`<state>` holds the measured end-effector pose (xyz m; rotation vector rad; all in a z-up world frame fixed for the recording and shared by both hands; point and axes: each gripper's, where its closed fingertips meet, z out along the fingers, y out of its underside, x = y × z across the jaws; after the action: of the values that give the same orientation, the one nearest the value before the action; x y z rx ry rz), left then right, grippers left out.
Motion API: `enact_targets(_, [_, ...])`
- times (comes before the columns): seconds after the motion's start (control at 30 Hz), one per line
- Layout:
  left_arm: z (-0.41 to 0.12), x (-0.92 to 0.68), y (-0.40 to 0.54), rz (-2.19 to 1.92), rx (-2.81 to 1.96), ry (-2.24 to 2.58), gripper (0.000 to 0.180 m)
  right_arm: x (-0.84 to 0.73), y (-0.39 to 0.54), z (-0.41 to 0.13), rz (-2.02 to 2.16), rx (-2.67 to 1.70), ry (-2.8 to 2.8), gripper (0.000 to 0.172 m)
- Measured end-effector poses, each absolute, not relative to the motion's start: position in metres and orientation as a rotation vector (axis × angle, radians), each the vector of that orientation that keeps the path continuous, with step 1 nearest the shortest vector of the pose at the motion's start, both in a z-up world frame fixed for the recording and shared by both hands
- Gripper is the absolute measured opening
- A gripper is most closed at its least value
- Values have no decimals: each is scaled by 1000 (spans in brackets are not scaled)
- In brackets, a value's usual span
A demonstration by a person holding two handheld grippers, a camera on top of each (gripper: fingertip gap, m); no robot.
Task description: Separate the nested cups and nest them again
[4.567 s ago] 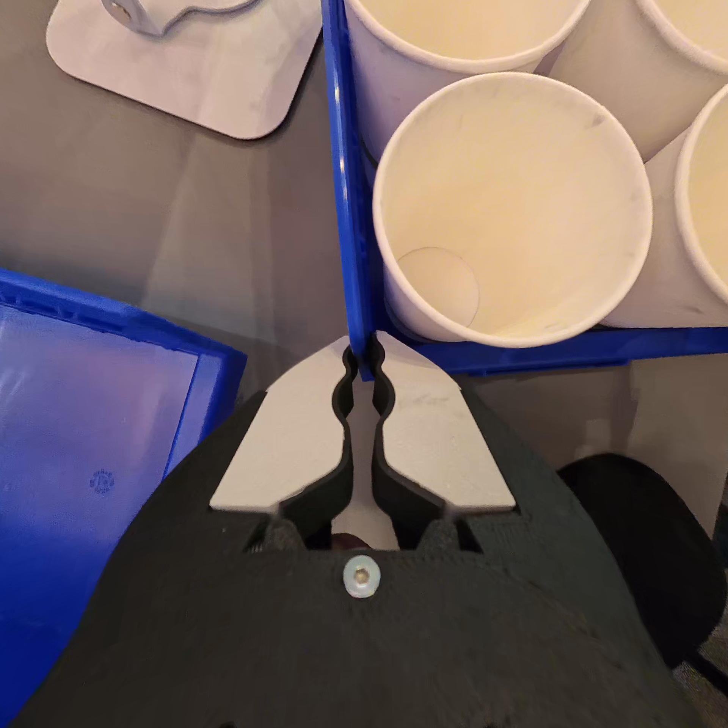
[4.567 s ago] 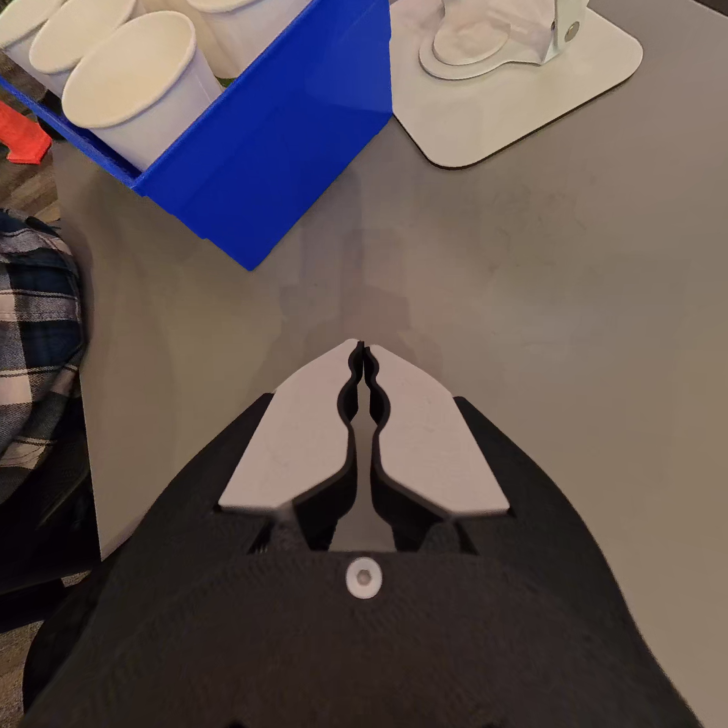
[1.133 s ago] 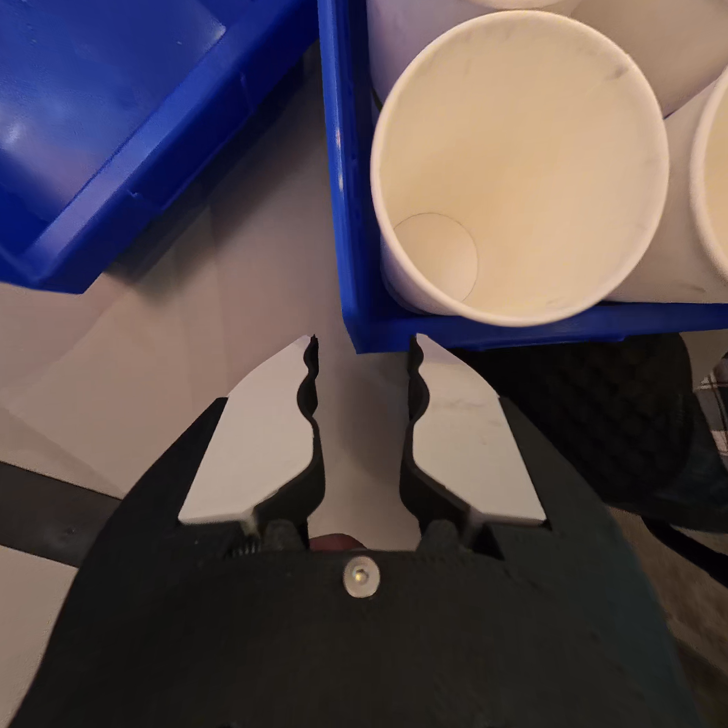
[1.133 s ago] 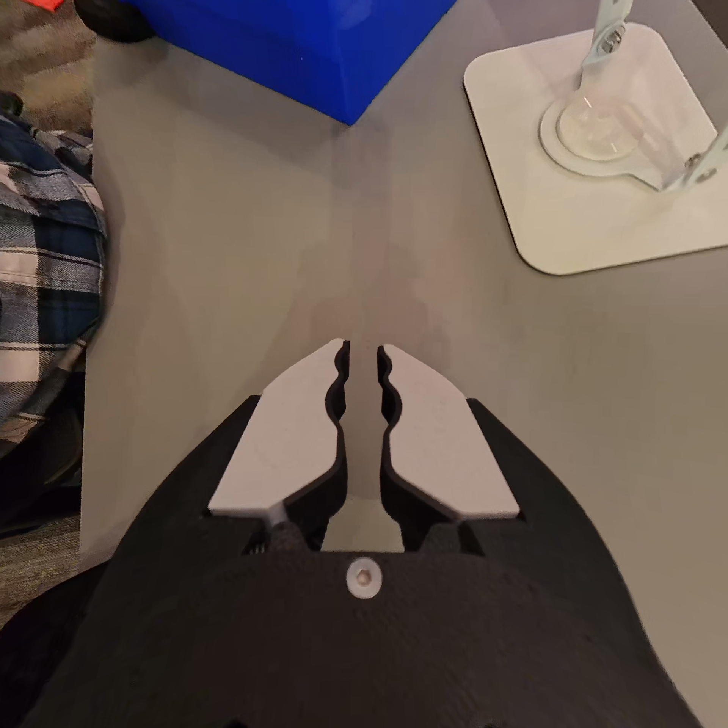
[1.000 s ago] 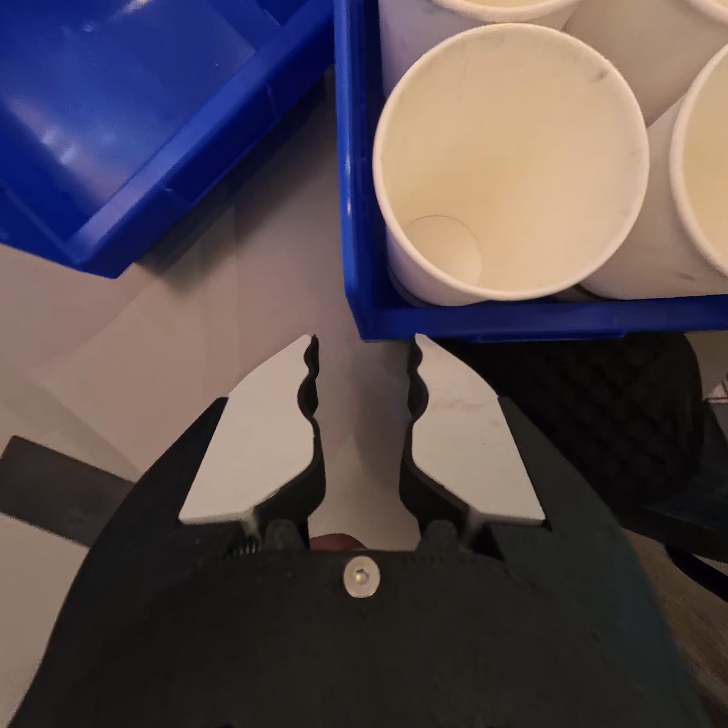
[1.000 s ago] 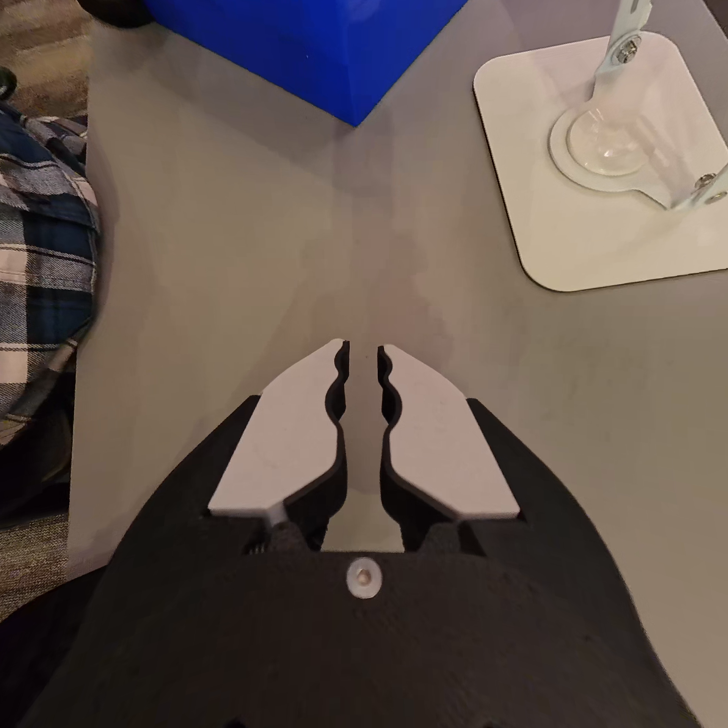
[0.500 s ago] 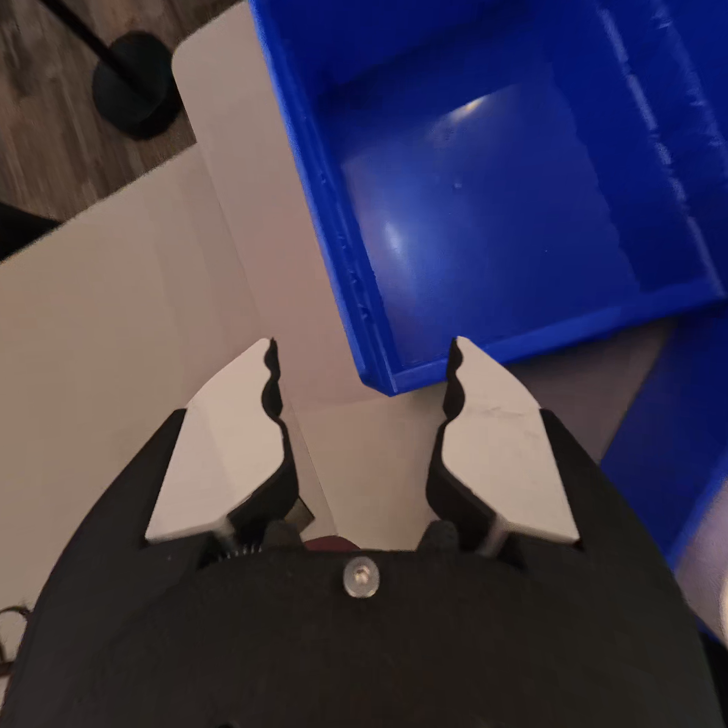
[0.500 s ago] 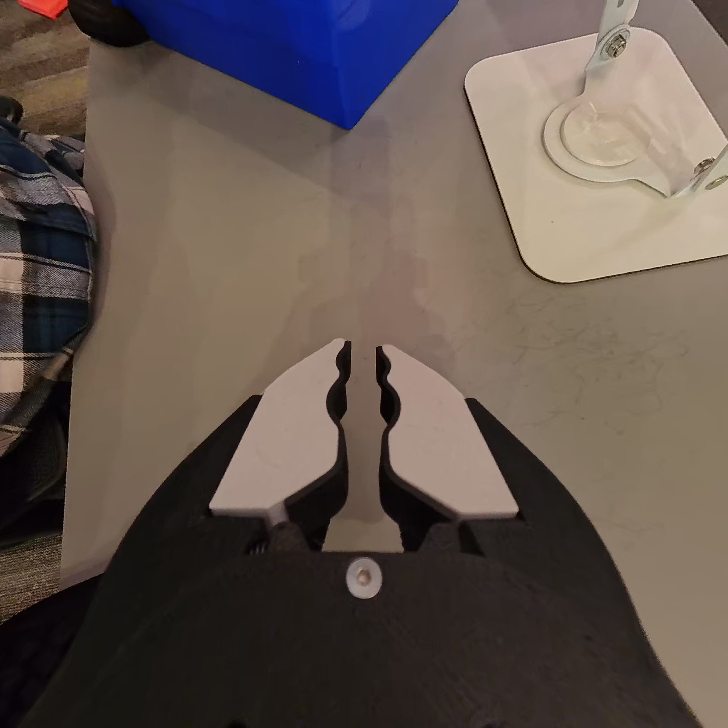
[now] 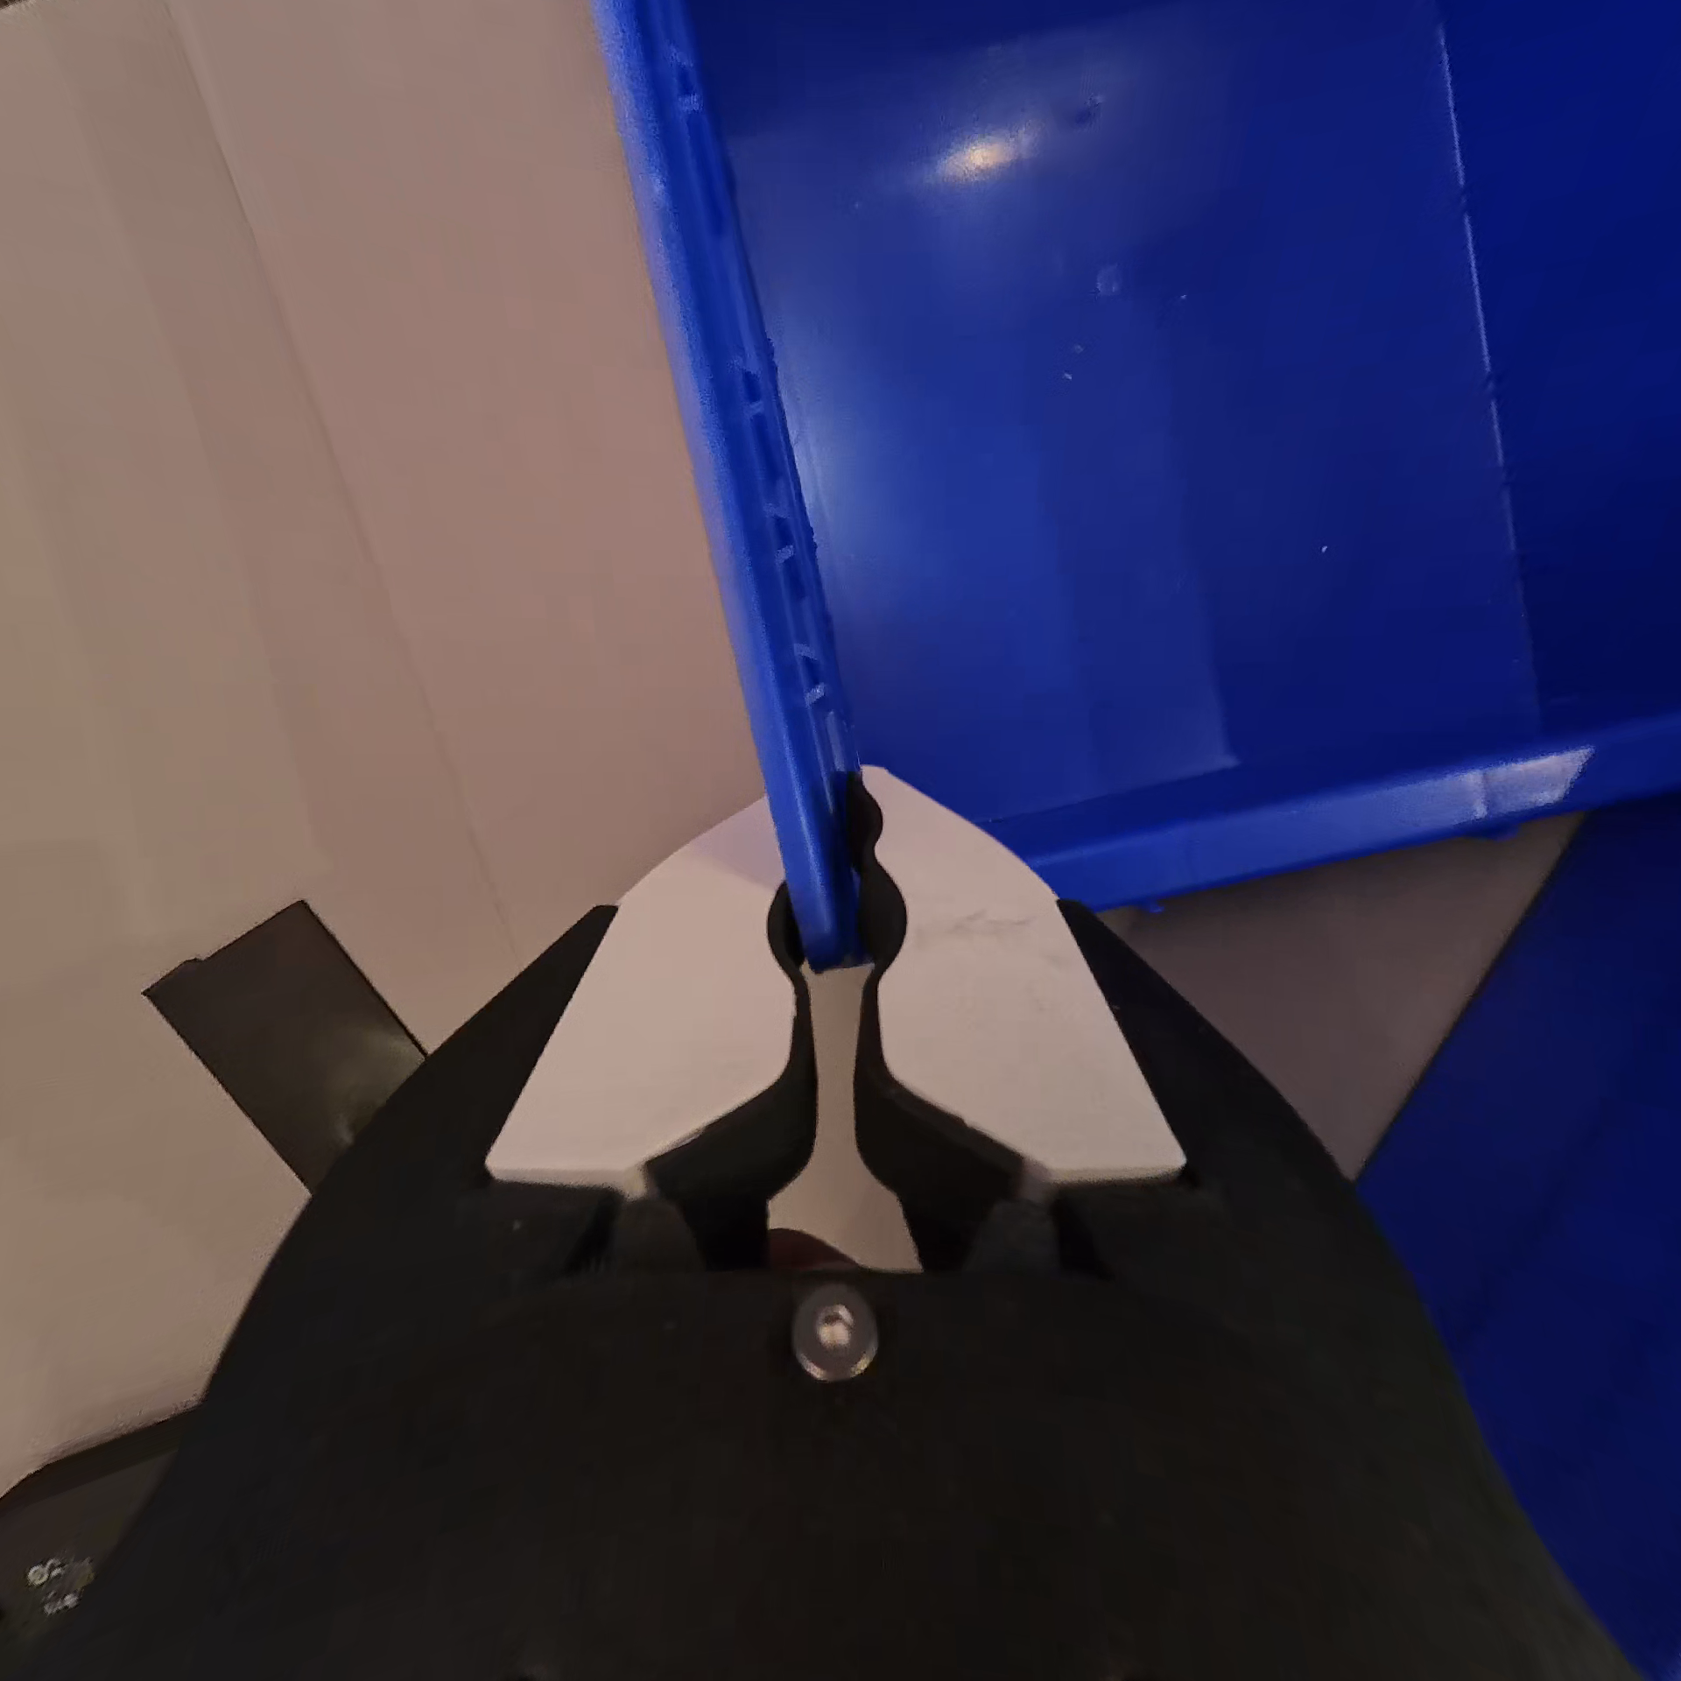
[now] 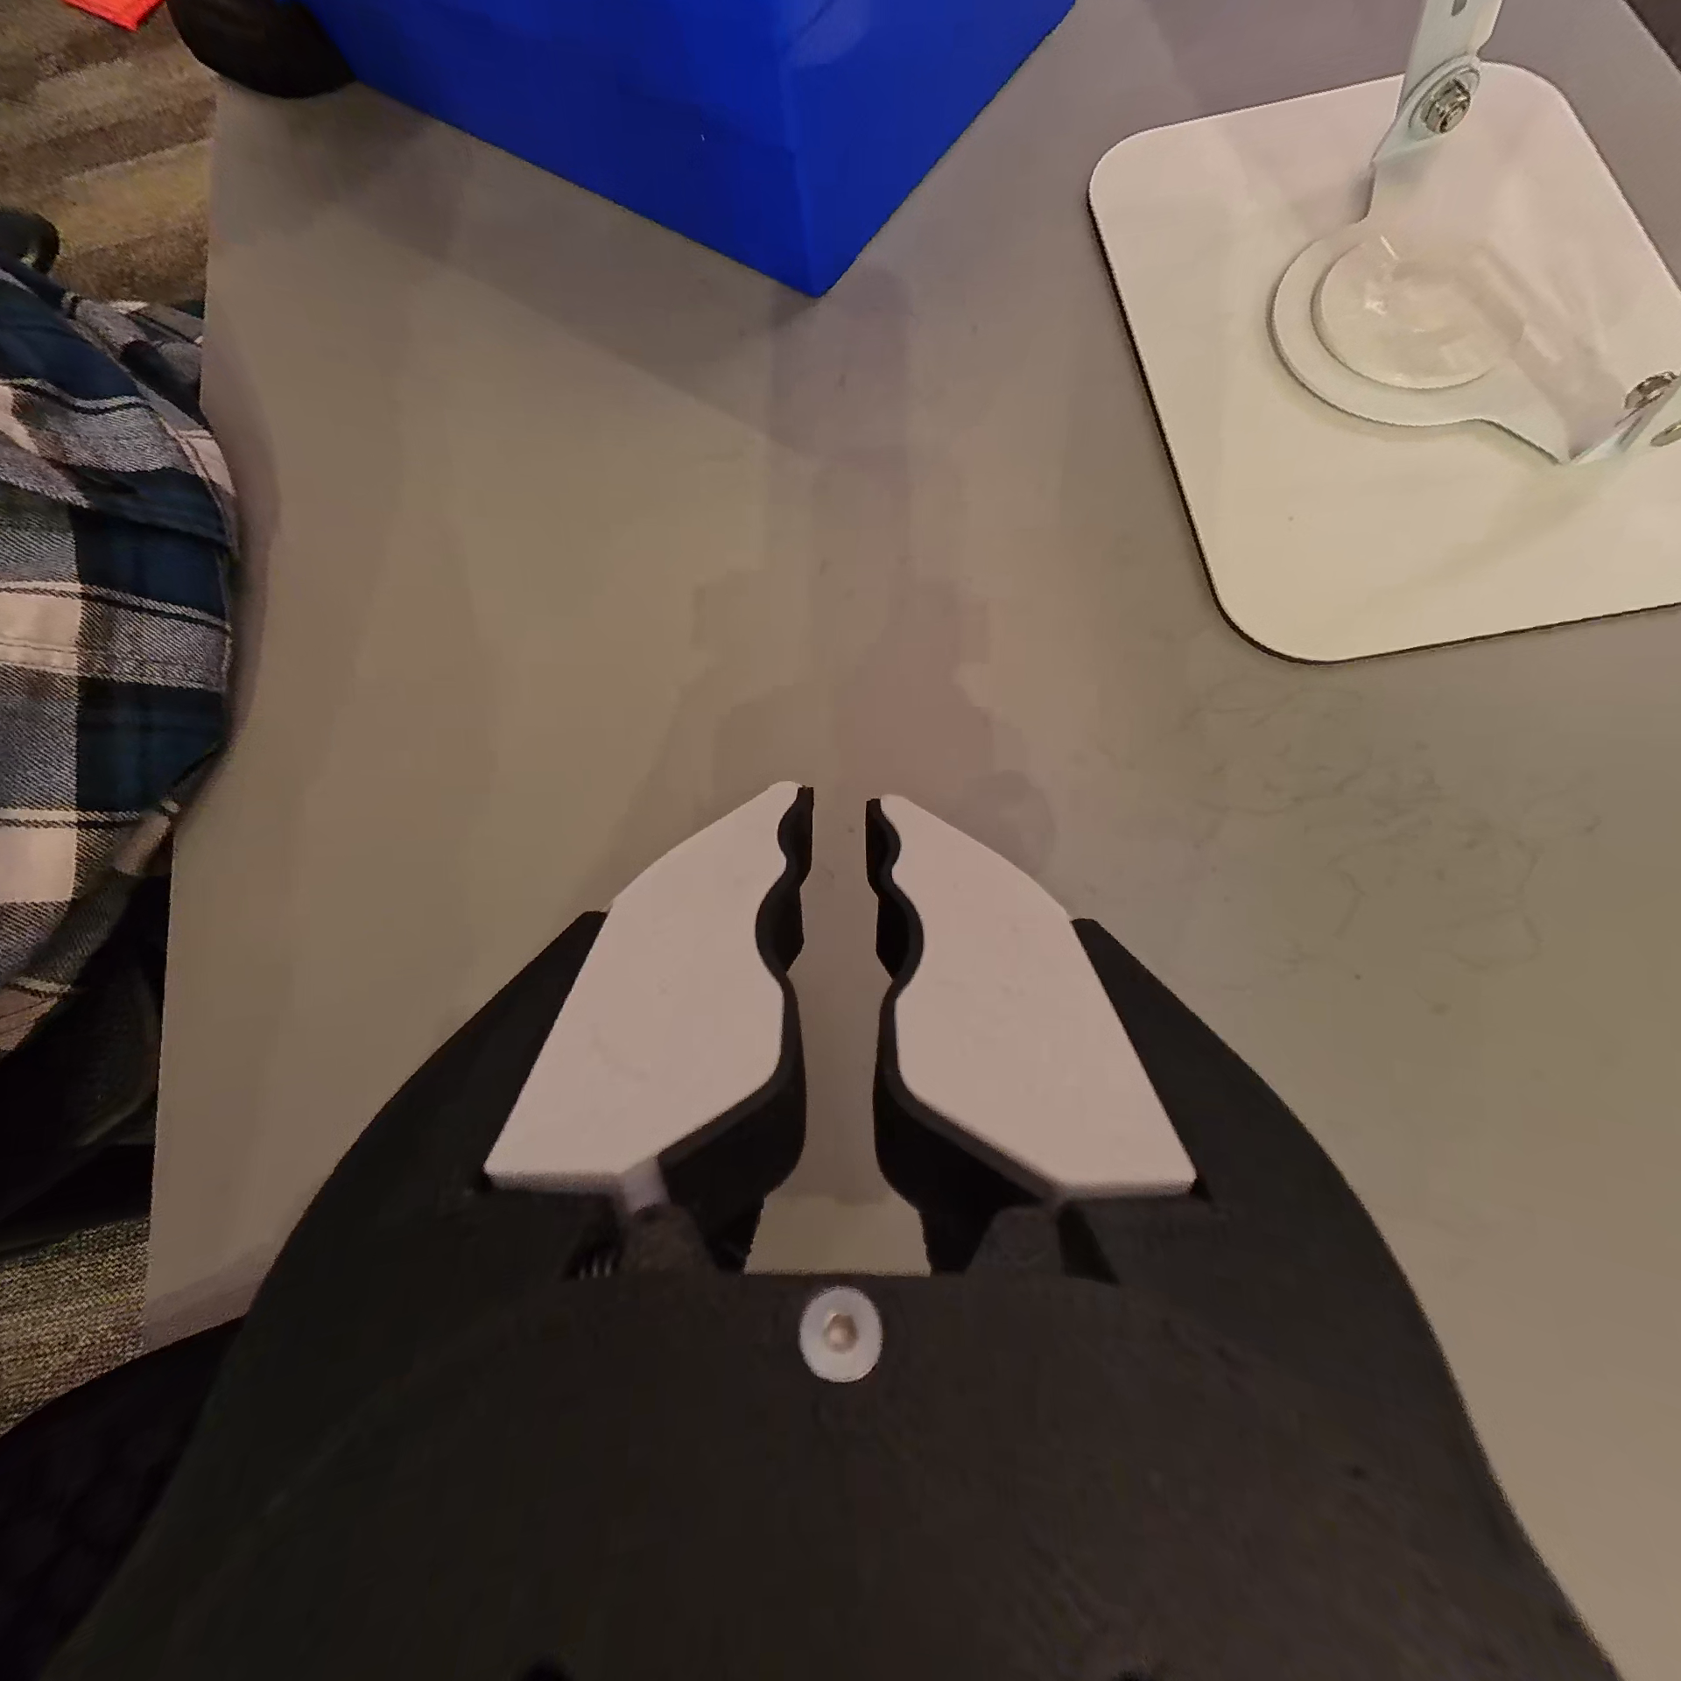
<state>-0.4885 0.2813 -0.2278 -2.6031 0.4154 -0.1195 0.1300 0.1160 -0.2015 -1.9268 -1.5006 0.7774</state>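
Since half a second ago the left claw has gone from wide open in front of the empty blue plastic bin to clamped on that bin's left wall at its near corner, the blue rim pinched between the two white-faced fingers, whose black wavy pads press on it from either side. A second ago this same view looked into a different blue bin packed with white paper cups; those cups, the things to be separated and nested, show in neither current view. The gripped bin holds nothing: its glossy blue floor and inner walls are bare, with a highlight near the far end. A second blue plastic surface fills the right edge of the left wrist view, just beside the gripped bin's near wall; what is in it cannot be told. Left of the bin lies pale grey desk, with a dark gap at the desk's near edge. The right claw has barely shifted: it hovers over bare grey desk with its fingers a narrow slit apart and nothing between them. Beyond it, near the desk's far edge, stands the outer corner of a blue plastic bin, its inside hidden. Toward the far right corner rests a white rounded-square base plate bearing a clear disc and a metal bracket. Plaid fabric lies off the desk's left edge.
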Motion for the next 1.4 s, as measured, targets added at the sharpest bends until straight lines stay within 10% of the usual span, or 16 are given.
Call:
enact_targets(0.03, [-226,-491,283,-114,-2586,394,3,130,116,-202,777,-1928,-1502,11])
enact_targets(1.4, [-76,-542,259,4,-2151,157,4,118,118,-202,636,-1889,-1651,14])
